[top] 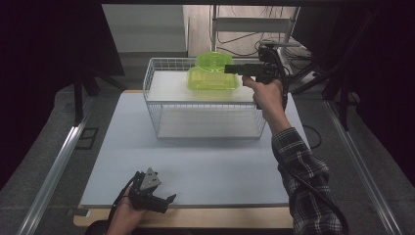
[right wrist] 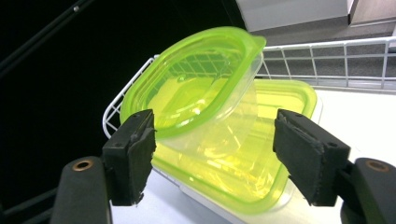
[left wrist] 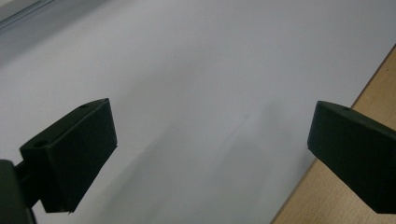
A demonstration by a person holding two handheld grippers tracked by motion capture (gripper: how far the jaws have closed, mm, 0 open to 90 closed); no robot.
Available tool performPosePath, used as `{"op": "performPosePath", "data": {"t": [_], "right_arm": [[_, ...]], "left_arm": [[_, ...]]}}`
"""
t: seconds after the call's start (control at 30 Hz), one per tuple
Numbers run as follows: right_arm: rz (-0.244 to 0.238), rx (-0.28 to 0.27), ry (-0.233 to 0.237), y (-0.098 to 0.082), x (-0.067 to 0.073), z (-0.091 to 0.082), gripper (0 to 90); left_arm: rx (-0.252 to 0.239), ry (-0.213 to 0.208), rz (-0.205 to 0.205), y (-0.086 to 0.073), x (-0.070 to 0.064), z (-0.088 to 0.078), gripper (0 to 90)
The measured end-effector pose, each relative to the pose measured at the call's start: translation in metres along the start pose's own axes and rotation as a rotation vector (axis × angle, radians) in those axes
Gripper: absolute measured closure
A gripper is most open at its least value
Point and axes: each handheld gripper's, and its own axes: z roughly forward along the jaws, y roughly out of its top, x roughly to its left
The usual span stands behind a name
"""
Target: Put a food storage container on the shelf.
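A clear tub with a lime-green lid (top: 214, 59) (right wrist: 191, 79) leans tilted on a flat green-lidded box (top: 213, 81) (right wrist: 285, 105) on the top shelf of a white wire basket (top: 205, 103) (right wrist: 327, 46). My right gripper (top: 228, 68) (right wrist: 212, 135) reaches in level from the right, its jaws on either side of the tilted tub. The left pad (right wrist: 135, 154) sits at the lid's rim, while the right pad (right wrist: 303, 154) stands apart from it. My left gripper (top: 169, 199) (left wrist: 210, 135) rests low near the table's front edge, jaws wide with nothing between them.
The basket stands at the back of a pale blue-white board (top: 195, 161) (left wrist: 187, 70) with a lower shelf (top: 210, 122) under the top one. A wooden table edge (top: 205, 218) (left wrist: 369, 102) runs along the front. Dark stands and cables lie beyond the basket.
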Motion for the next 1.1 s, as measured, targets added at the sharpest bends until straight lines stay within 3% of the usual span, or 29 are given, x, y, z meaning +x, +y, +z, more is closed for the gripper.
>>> {"op": "performPosePath", "data": {"t": [0.43, 0.6, 0.77, 1.1], "right_arm": [[-0.111, 0.05, 0.007, -0.023, 0.01, -0.01, 22.6], [-0.118, 0.061, 0.019, -0.032, 0.009, -0.013, 21.3], [-0.123, 0.072, 0.034, -0.041, 0.007, -0.015, 19.6], [-0.167, 0.101, 0.018, -0.057, 0.004, -0.02, 15.8]], "left_arm": [[-0.008, -0.011, -0.008, 0.0, 0.0, -0.001, 1.1], [-0.044, -0.046, -0.037, 0.001, 0.002, -0.004, 1.0], [-0.036, -0.042, -0.034, 0.001, 0.001, -0.003, 1.1], [-0.036, -0.041, -0.034, 0.001, 0.001, -0.002, 1.0]]}}
